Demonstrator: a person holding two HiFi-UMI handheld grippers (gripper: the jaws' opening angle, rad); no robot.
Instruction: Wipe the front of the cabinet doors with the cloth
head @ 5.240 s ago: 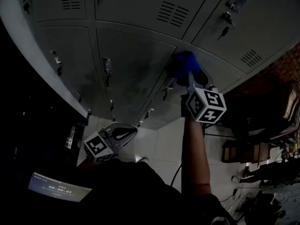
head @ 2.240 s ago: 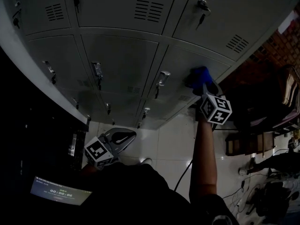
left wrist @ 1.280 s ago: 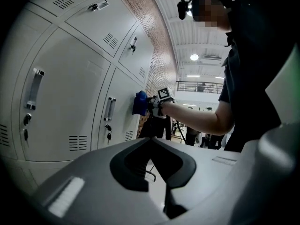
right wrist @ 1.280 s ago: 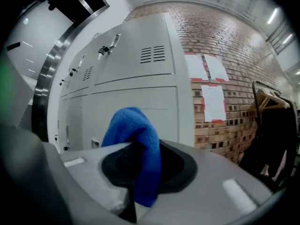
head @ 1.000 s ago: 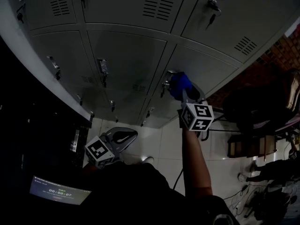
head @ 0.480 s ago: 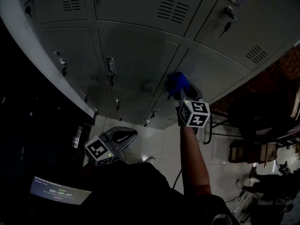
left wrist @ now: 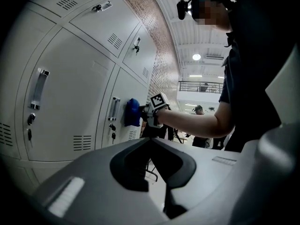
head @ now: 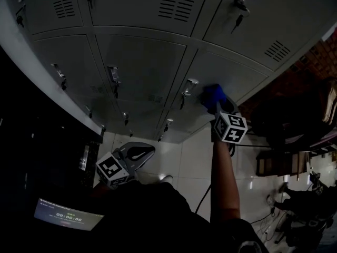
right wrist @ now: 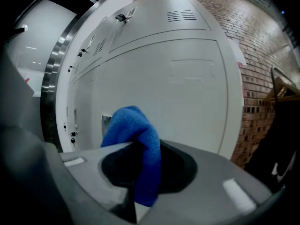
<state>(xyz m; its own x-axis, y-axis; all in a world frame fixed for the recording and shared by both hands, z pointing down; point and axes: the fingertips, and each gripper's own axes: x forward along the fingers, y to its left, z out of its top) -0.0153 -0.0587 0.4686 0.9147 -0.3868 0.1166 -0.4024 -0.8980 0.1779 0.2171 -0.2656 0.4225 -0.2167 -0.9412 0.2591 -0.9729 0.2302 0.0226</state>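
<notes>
A blue cloth [head: 212,95] is pressed against a grey locker door [head: 231,75], just right of that door's handle [head: 186,87]. My right gripper [head: 217,103] is shut on the cloth [right wrist: 136,139], which bulges out past the jaws toward the door face [right wrist: 187,93]. The left gripper view shows the cloth [left wrist: 132,112] flat on the door beside the handle [left wrist: 114,109]. My left gripper [head: 138,153] hangs low by my body, away from the lockers, jaws shut with nothing between them [left wrist: 161,172].
The grey locker bank [head: 142,57] has several doors with handles, keys and vent slots. A brick wall [right wrist: 262,64] adjoins its right end. Furniture [head: 284,162] stands on the tiled floor [head: 184,157] at the right. A lit screen [head: 66,215] sits at lower left. People [left wrist: 199,125] stand further off.
The right gripper has swept the cloth back and forth across the lower door; in the last half second it moved right, off the handle area. The left gripper stayed put.
</notes>
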